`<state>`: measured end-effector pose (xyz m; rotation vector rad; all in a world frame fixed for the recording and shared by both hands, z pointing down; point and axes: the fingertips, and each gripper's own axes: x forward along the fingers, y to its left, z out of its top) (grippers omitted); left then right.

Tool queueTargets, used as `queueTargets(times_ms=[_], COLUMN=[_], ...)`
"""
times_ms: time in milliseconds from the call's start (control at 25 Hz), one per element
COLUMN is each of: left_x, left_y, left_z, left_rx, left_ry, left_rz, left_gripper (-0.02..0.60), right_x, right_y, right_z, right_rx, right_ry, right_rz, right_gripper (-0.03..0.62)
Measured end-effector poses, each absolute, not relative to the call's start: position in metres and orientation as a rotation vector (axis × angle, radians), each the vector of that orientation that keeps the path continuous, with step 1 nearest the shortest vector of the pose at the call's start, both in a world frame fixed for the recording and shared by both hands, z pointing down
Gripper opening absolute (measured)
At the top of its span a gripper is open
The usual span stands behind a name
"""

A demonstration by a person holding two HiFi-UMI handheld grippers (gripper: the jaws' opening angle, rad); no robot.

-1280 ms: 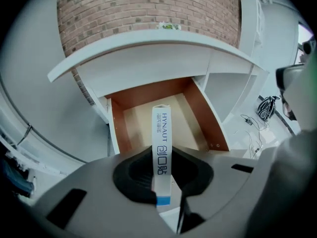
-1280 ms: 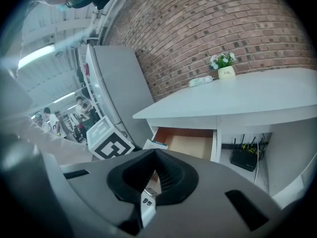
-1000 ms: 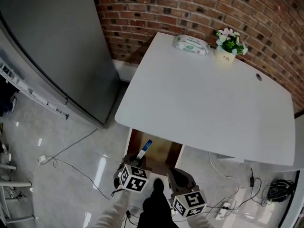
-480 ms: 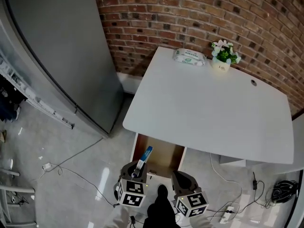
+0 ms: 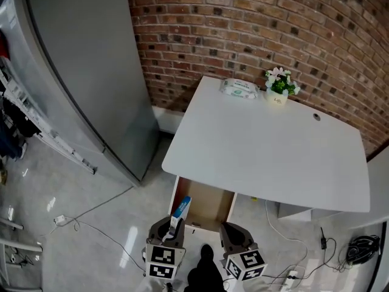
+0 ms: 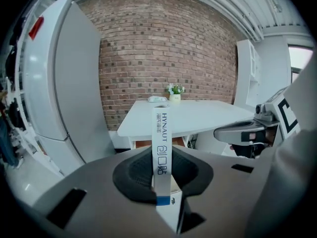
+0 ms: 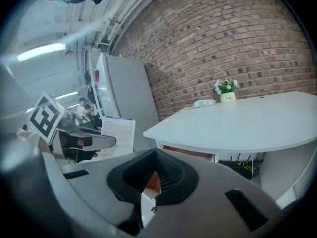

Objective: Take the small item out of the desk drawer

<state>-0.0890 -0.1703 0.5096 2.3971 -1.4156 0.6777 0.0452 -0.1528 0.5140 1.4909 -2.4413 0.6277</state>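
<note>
Slim white-and-blue cardboard box point(image 6: 161, 143): clamped upright in left gripper point(image 5: 167, 231). Right gripper point(image 7: 148, 192): jaws closed, empty. Advice: keep the grip steady and lift clear of the open wooden drawer point(image 5: 213, 202).

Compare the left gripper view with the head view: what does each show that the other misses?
Only the left gripper view: the left gripper with jaws clamped on the small box, and the print along its narrow face. Only the head view: a look down into the open drawer, a floor cable and the desk's cable hole. Both: the white desk, potted flowers, wipes pack, brick wall and the box itself.
</note>
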Motion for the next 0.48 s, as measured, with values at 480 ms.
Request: queueTargets(times_ms=[480], left_x=[-0.111], left_y=[-0.141], left_z=[0.445], left_rx=[2.446], left_ry=[-1.560], left_rz=[0.457], left_gripper=[0.077], right_x=[0.051], right_y=[-0.135], right_z=[0.464], right_rx=[1.526], right_ry=[-2.486], right_rz=[0.513], right_gripper=[0.026])
